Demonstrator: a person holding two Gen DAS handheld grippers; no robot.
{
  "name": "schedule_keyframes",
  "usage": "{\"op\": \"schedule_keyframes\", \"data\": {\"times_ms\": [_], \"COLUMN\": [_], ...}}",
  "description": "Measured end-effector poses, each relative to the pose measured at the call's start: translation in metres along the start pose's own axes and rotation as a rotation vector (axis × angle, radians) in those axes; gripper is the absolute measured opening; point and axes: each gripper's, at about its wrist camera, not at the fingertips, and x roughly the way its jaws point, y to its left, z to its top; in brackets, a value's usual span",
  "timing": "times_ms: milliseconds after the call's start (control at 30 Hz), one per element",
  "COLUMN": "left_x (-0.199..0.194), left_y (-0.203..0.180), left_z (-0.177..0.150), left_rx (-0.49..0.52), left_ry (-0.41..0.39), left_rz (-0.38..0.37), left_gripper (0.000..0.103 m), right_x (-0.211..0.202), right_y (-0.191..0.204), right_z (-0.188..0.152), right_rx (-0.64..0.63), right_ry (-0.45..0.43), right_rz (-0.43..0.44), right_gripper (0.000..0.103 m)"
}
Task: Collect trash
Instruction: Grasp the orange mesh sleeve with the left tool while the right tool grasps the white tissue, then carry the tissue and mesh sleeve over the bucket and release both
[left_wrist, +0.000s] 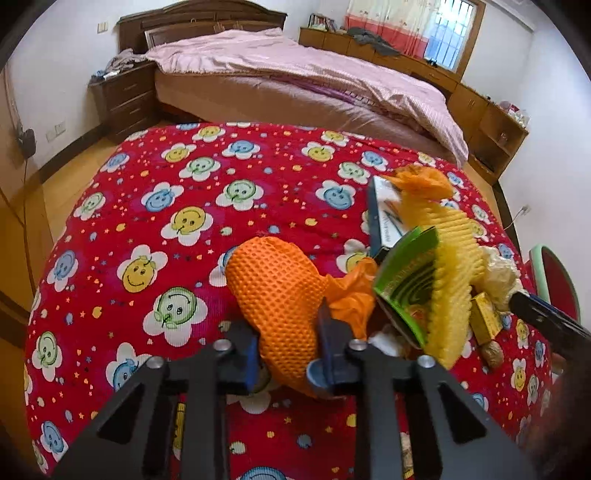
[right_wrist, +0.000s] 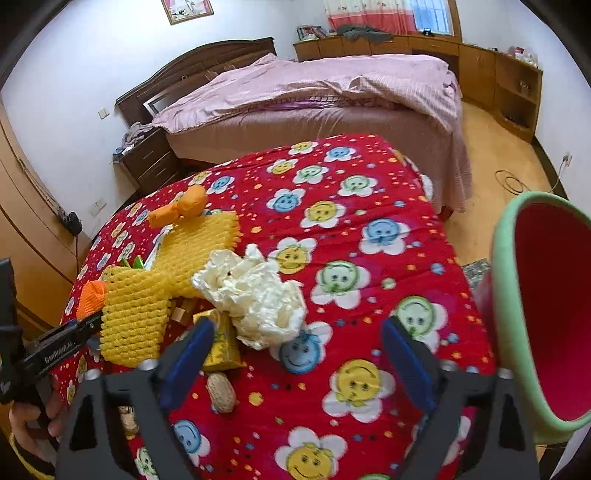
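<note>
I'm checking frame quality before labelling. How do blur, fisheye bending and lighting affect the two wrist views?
Left wrist view: the orange foam net sleeve is sharp, the green printed packet and yellow foam net smeared by motion; the red smiley-flower cloth bulges from fisheye. Right wrist view: the crumpled white tissue is fairly sharp, the green-rimmed red bin soft and stretched at the edge. Both: even daylight, dark corners.

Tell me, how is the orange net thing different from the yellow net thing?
The orange foam net is squeezed between the left gripper's pads; the yellow foam net lies loose, touched by no gripper. The orange one has a tight, small-holed mesh; the yellow one has chunkier ridges. The orange one sits alone on the red cloth; the yellow one lies on the pile beside the crumpled white paper. Both are soft foam nets.
</note>
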Motion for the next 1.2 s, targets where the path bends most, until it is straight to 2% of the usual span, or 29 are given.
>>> {"op": "schedule_keyframes", "data": {"times_ms": [33,133,233,267,367,667,900,1200], "left_x": [-0.004,-0.018,-0.036,-0.040,-0.052,-0.086,-0.105,-0.107], "left_y": [0.000,0.007,0.017,0.019,0.023,0.003,-0.029,-0.076], "left_z": [0.000,0.002,0.004,0.005,0.005,-0.004,-0.005,-0.008], "left_rx": [-0.005,-0.040,-0.078,-0.086,-0.099,-0.058,-0.005,0.065], "left_ry": [-0.010,-0.050,-0.099,-0.110,-0.132,-0.178,-0.205,-0.185], "left_rz": [-0.003,-0.005,0.004,0.005,0.003,-0.044,-0.096,-0.183], "left_gripper": [0.021,0.019,0.019,0.019,0.019,0.019,0.019,0.019], "right_x": [0.002,0.007,0.009,0.008,0.002,-0.030,-0.074,-0.125], "right_y": [0.002,0.007,0.010,0.011,0.010,0.005,-0.004,-0.030], "right_z": [0.001,0.001,0.001,0.000,-0.001,-0.006,-0.016,-0.031], "right_rx": [-0.002,-0.011,-0.022,-0.020,-0.003,0.023,0.038,0.092], "right_ry": [0.000,-0.012,-0.017,-0.018,-0.043,-0.114,-0.194,-0.267], "right_rz": [0.008,0.021,0.023,0.027,0.038,0.059,0.057,0.021], "right_gripper": [0.085,0.069,0.049,0.039,0.032,0.023,0.022,0.022]}}
